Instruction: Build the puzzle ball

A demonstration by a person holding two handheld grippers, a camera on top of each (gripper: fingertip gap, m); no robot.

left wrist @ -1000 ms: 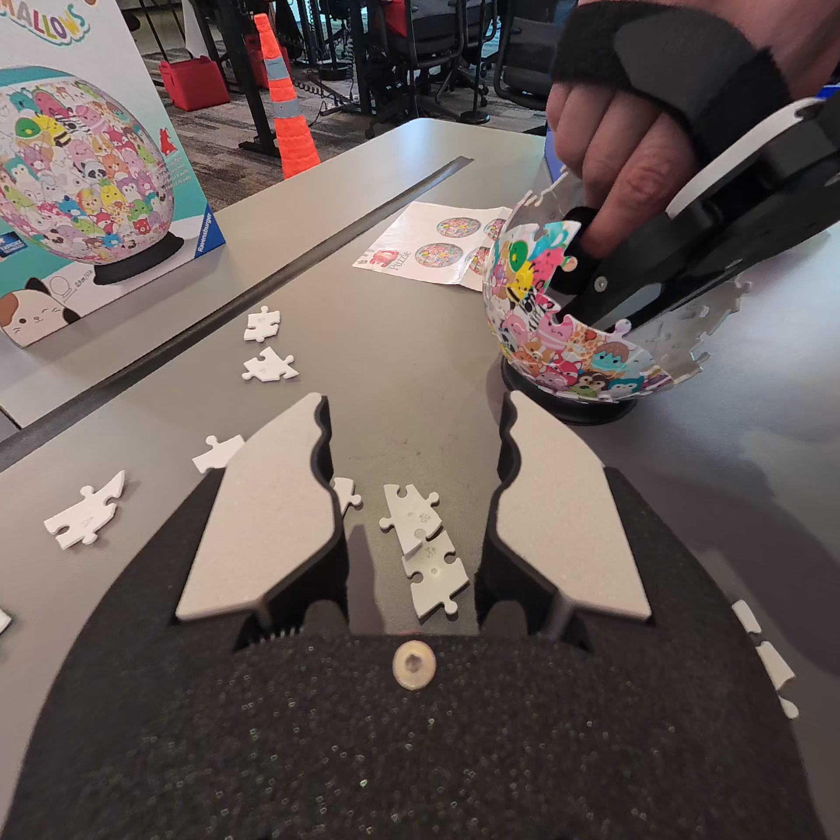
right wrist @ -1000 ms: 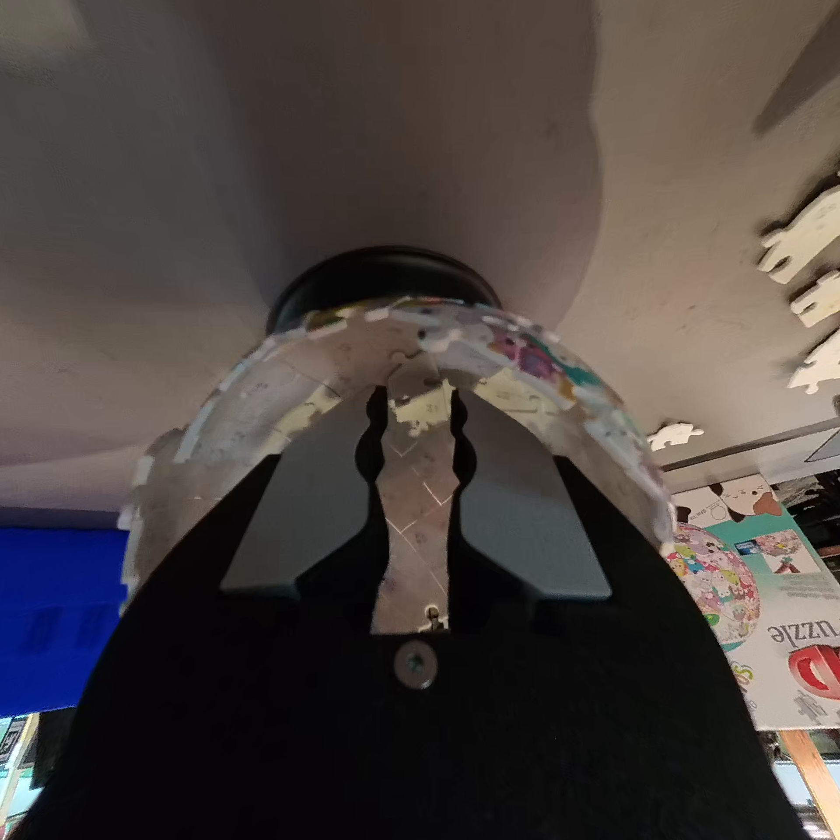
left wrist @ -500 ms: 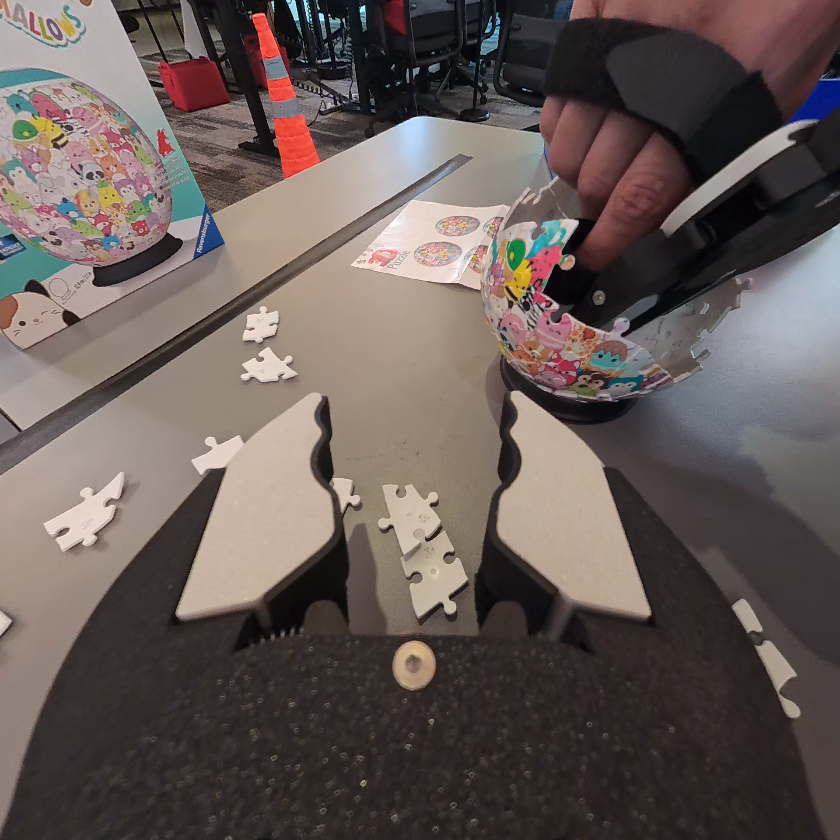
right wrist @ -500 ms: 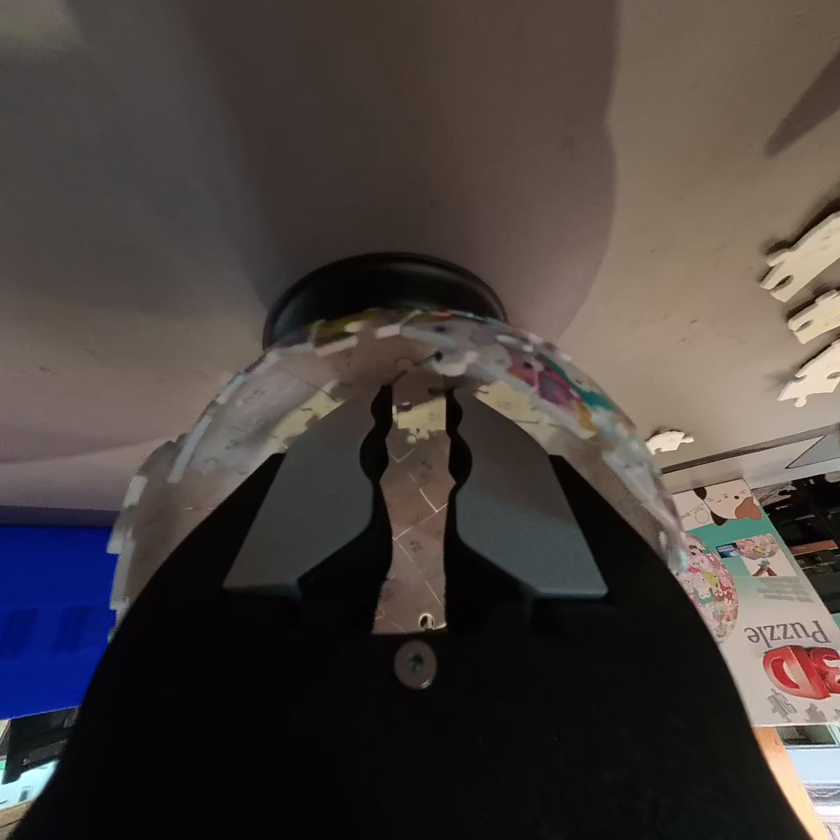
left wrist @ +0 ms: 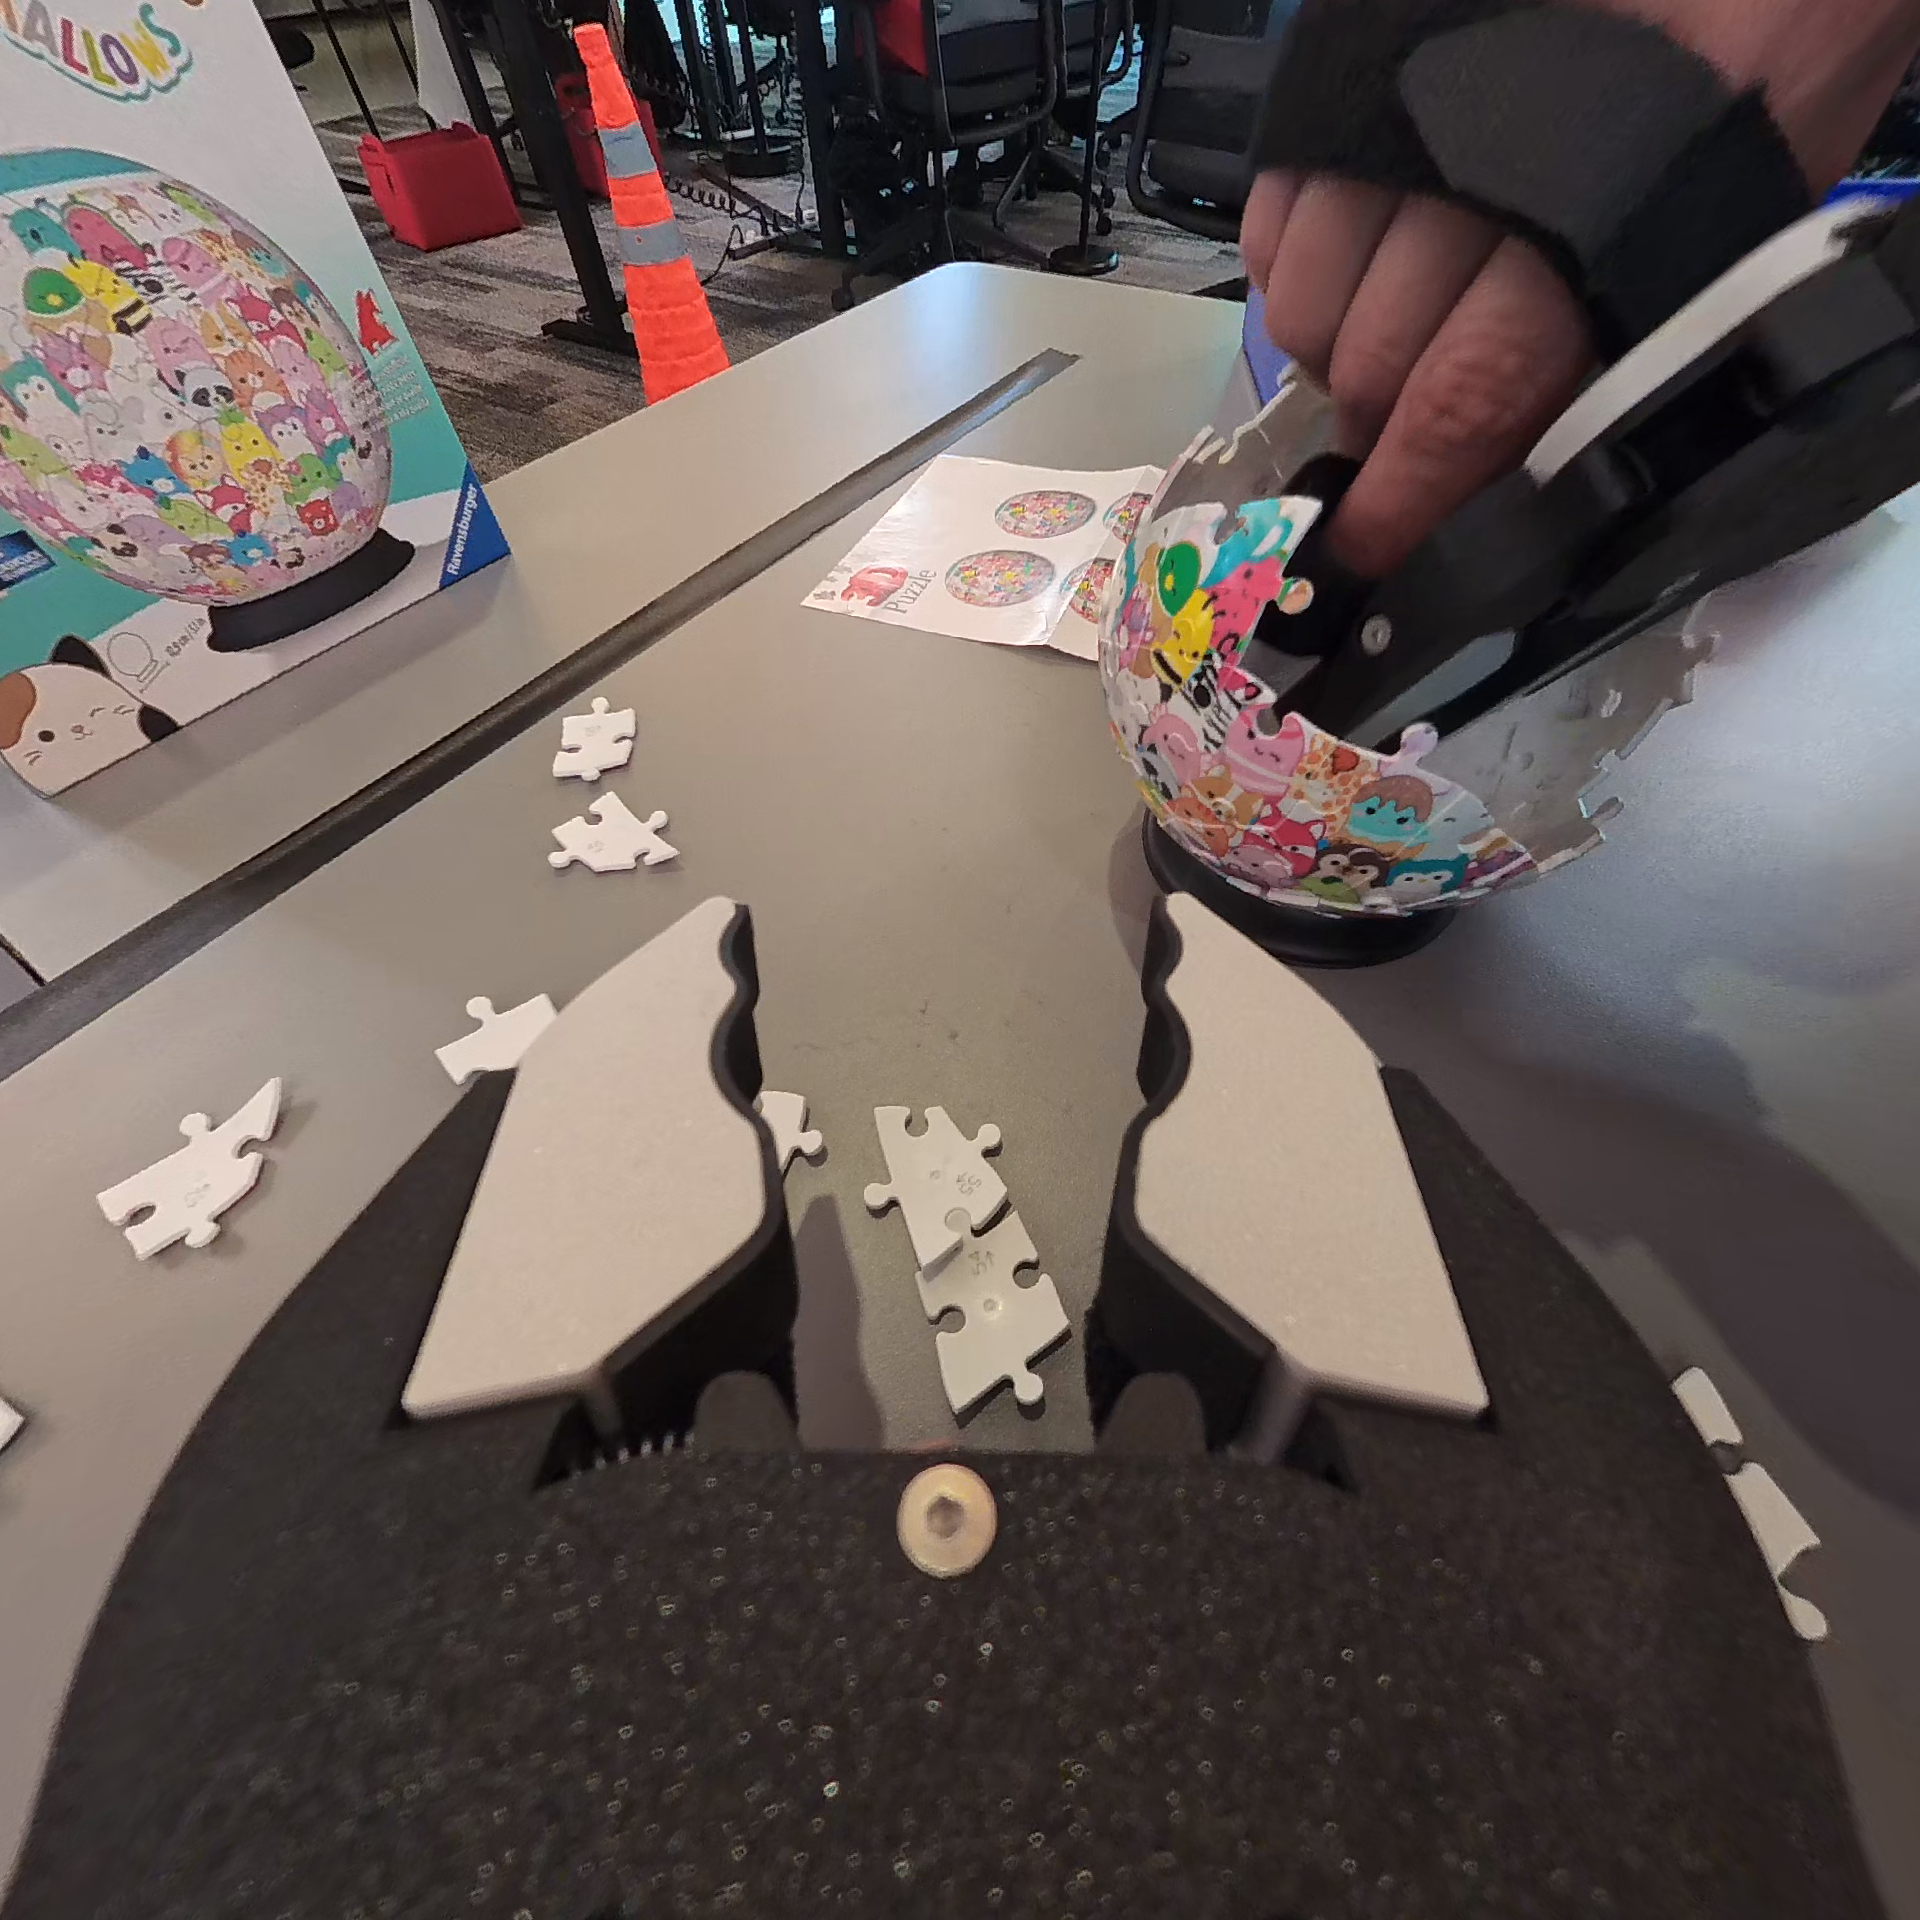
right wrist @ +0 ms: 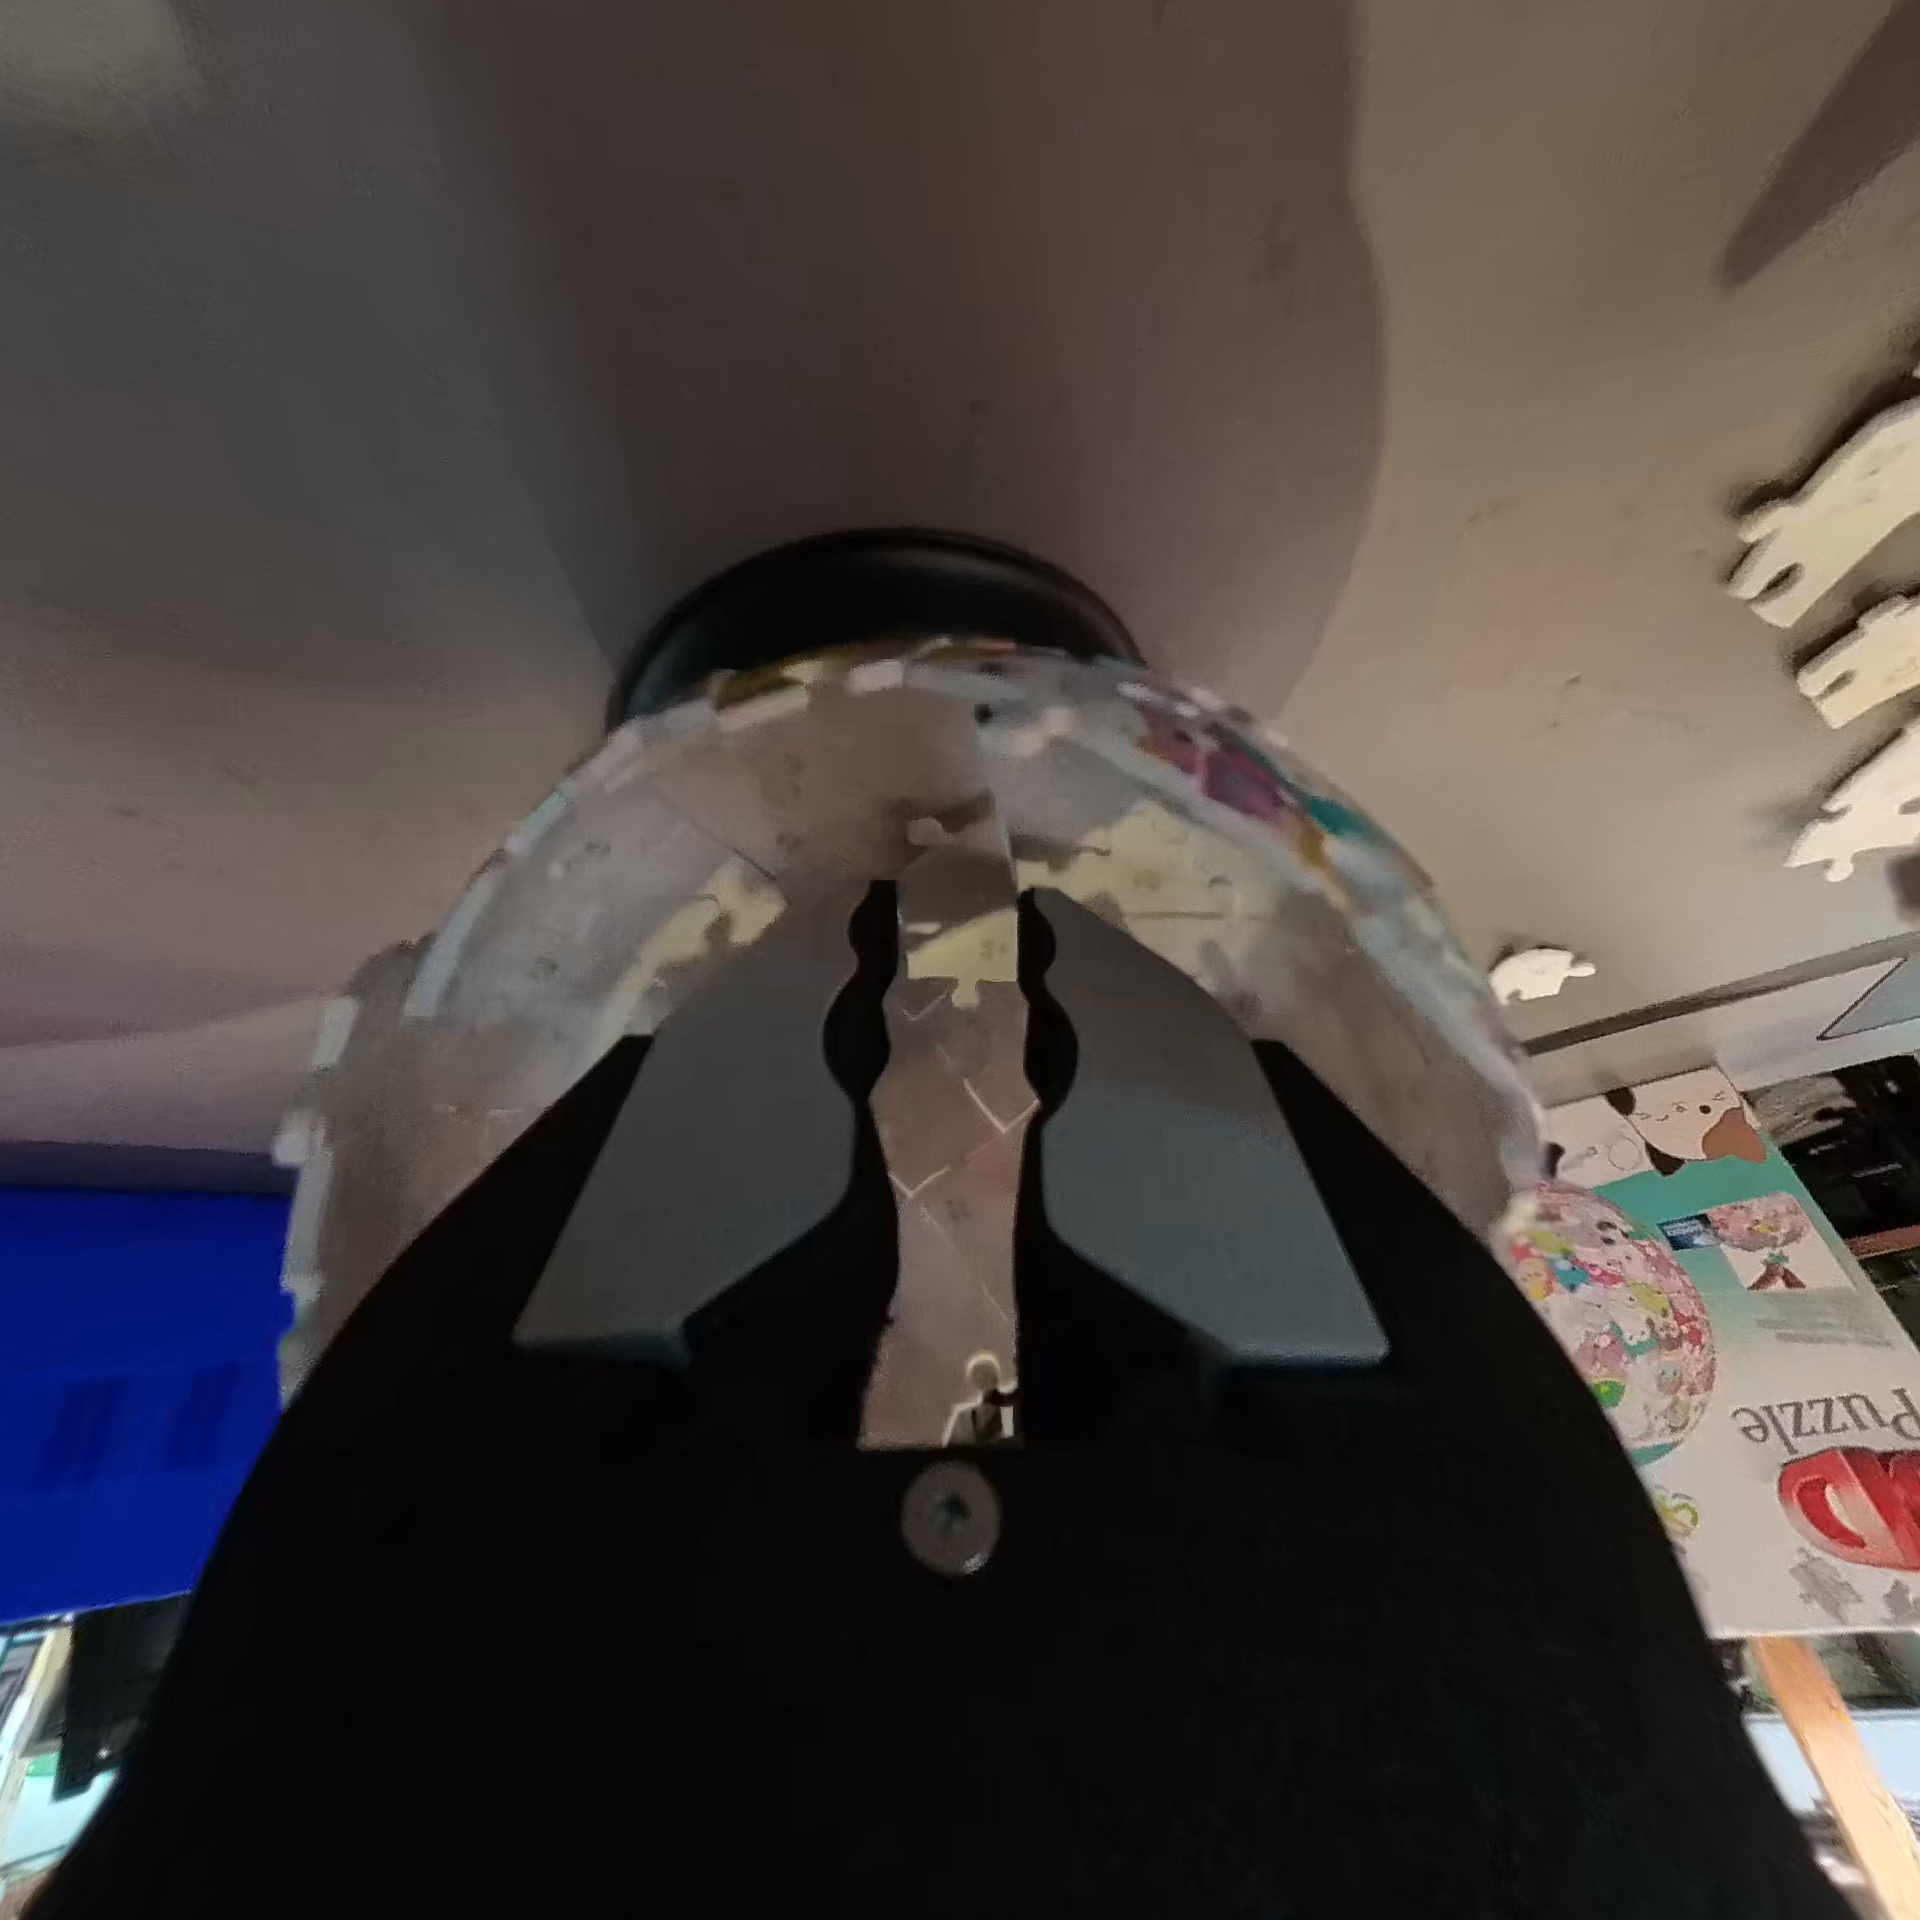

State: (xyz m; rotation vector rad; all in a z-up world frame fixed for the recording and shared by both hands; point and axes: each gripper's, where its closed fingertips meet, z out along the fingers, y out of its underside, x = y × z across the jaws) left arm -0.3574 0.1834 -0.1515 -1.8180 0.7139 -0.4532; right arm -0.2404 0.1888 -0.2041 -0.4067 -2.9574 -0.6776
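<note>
- Left wrist view: left gripper spread wide, empty, over two joined pieces at lower centre. Half-built puzzle ball sits on its black stand, right of frame.
- Right wrist view: right gripper inside the shell, fingers near together; whether they hold a piece, cannot tell. Seat tabs gently; brace the shell.

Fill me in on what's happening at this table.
A person is building a puzzle ball, about half done, on a black stand. The right hand-held gripper reaches into the open shell, its fingers close together; whether it grips a piece is unclear. The left hand-held gripper hovers open and empty over loose white pieces on the grey table.
</note>
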